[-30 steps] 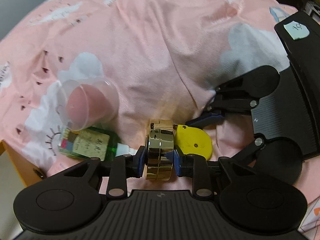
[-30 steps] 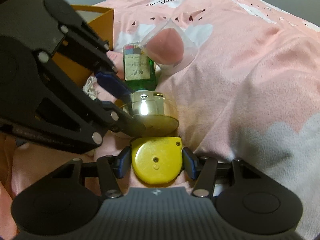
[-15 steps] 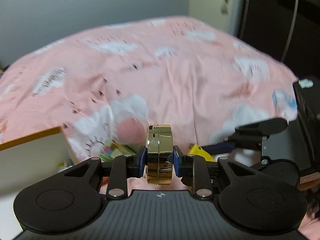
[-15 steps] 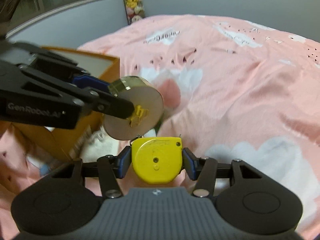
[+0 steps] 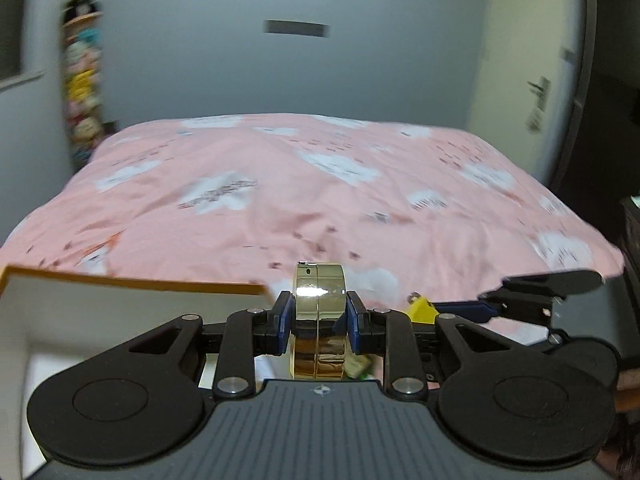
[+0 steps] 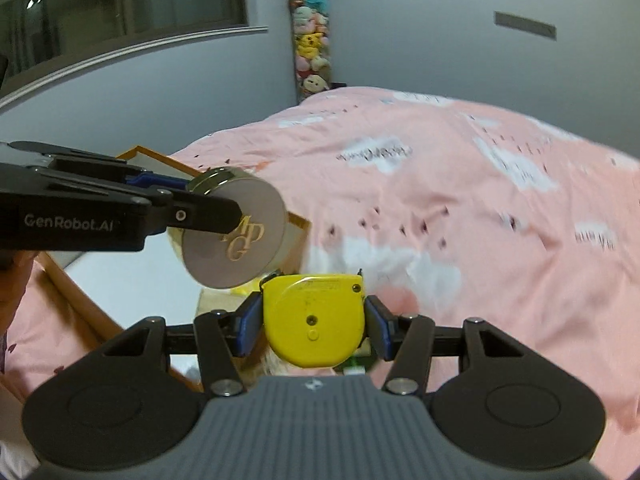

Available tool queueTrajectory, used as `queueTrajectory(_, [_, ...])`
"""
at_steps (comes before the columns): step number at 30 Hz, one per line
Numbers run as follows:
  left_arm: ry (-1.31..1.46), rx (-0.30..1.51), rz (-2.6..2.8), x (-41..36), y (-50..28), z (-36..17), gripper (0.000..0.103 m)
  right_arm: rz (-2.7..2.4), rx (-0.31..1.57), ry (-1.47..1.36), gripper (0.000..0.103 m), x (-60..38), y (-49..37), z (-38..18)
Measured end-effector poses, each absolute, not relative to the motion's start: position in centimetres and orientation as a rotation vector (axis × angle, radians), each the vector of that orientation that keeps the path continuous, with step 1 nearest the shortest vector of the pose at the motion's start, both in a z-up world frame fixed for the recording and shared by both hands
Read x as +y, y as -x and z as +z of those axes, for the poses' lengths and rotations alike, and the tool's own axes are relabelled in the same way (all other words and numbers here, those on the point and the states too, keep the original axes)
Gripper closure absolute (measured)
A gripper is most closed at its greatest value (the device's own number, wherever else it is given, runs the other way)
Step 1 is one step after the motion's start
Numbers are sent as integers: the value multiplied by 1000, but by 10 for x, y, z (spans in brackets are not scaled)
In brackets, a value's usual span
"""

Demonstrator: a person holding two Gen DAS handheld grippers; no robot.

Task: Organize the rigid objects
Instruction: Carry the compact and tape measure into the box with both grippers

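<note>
My left gripper [image 5: 319, 320] is shut on a round gold compact case [image 5: 319, 332], held on edge in the air above the bed. The case also shows in the right wrist view [image 6: 236, 232], its flat face with gold letters, held by the left gripper [image 6: 200, 200]. My right gripper [image 6: 314, 324] is shut on a yellow tape measure [image 6: 314, 320], also raised; a corner of the tape measure [image 5: 420, 308] shows in the left wrist view, held in the right gripper [image 5: 460, 308]. An orange-rimmed box with a white inside [image 5: 120, 284] [image 6: 152, 276] lies below and left of both grippers.
A pink quilt with white clouds [image 5: 320, 200] [image 6: 480, 208] covers the bed. A column of plush toys [image 6: 310, 40] stands against the grey wall. A window [image 6: 120, 0] is at the left, a door [image 5: 536, 92] at the right.
Both grippers have lifted their objects off the bed and tilted up toward the room. The green bottle and the clear cup have dropped out of view. The box now lies under the left gripper.
</note>
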State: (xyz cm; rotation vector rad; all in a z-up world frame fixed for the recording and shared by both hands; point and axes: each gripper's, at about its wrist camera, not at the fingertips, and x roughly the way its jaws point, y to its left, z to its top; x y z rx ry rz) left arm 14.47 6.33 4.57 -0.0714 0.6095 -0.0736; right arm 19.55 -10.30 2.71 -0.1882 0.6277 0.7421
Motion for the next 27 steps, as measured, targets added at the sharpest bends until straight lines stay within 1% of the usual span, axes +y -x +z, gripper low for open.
queueTrajectory(5, [161,638,62,103,-151,37,72,763,633,243,49,-64,-203,32])
queueTrajectory(9, [223,706,118,128,-165,23,72,776,657,313,49,-30,-212,27])
queueTrajectory(19, [363,837,128,165,-189,-6,73,778,710,499,49,39,-230,-2])
queueTrajectory(27, [397,916,107,178,-204,-22,73,796,743,581,49,69,-244,-18])
